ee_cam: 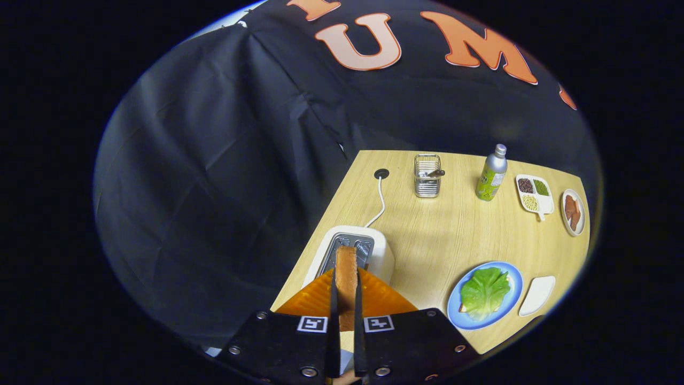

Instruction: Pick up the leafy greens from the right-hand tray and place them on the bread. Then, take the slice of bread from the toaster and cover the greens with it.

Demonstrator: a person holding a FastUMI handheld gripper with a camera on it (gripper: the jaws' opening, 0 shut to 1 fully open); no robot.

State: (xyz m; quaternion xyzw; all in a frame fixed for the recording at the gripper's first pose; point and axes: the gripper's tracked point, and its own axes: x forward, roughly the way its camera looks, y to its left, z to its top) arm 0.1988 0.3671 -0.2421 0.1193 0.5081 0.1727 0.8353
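Black cloth hangs behind a pale wooden table (427, 235) that fills the lower right of the frame. At the bottom centre the gripper (346, 291) is clenched on a slice of bread (346, 272), held on edge with both fingers pressing its flat sides. The slice sits just above the white toaster (380, 251), whose slots show behind it at lower centre. A white cord (378, 206) runs from the toaster up to a dark hole (381, 173) in the tabletop.

Right of the toaster, toward the lower right, a blue plate (510, 307) holds the leafy greens (484, 291). They lie spread over another slice (463, 308), of which just a corner peeks out at the left. Just beside the plate on its right lies a small white tray (537, 295).

Along the far edge of the table, at centre right, stands a metal rack (427, 176) with something brownish in it that is too small to tell. Further right is a silver and green bottle (491, 174). Beyond that comes a divided white dish (534, 195) with three little heaps, dark, green and pale. An oval plate (573, 213) of reddish-brown pieces lies at the far right edge.
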